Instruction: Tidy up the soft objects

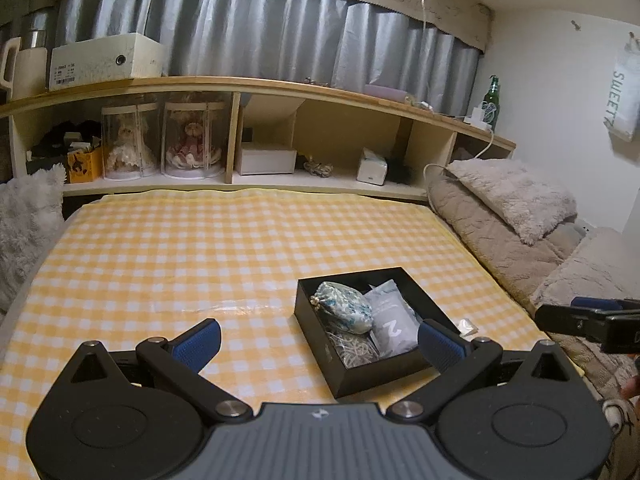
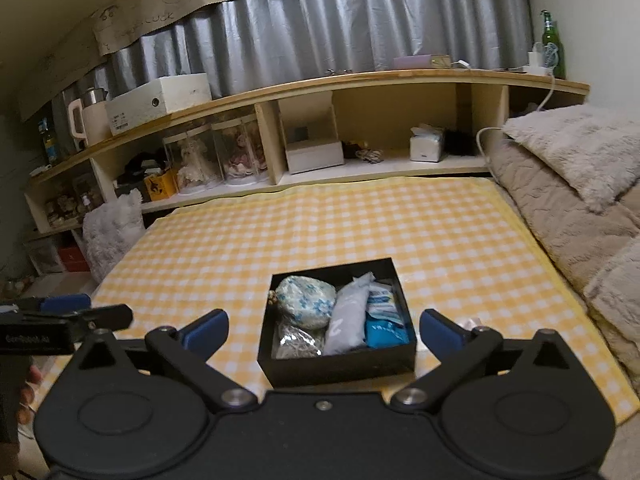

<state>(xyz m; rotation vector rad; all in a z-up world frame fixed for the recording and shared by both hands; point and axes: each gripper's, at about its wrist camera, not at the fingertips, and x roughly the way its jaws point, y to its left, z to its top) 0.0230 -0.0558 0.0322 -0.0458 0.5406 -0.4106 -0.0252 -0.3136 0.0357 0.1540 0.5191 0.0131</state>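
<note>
Right wrist view: black box (image 2: 336,362) sits on the yellow checked cloth (image 2: 440,240) covering the bed, straight ahead between the spread fingers. Right hand-held gripper (image 2: 323,328) wide open, holding nothing. Inside the box: floral drawstring pouch (image 2: 306,300) back left, clear bag of pale shreds (image 2: 298,342) front left, grey sachet marked "2" (image 2: 346,322) in the middle, blue-and-white packets (image 2: 384,320) along the right wall. Box looks packed, pieces touching each other.

Left wrist view: left hand-held gripper (image 1: 320,340) also fully open and empty, box off to its right, its right finger pad (image 1: 440,346) in line with the box's near-right edge. Small clear packet (image 1: 466,326) lies on the cloth just beside the box's right side, still outside.

Risks, judged from this layout:
- The loose packet is thin and flat on a soft cloth; fingers may pinch the cloth with it or slide over it.
- Box is light-looking cardboard on a slick cover over a mattress; a finger catching the wall could shove or tip it.
- Little free room inside, so another item may perch on top and slip out.
- Both grippers are close, one each side of the box; reaching together could make them collide.
- Pouch is rounded and squashy and may roll when nudged.
</note>
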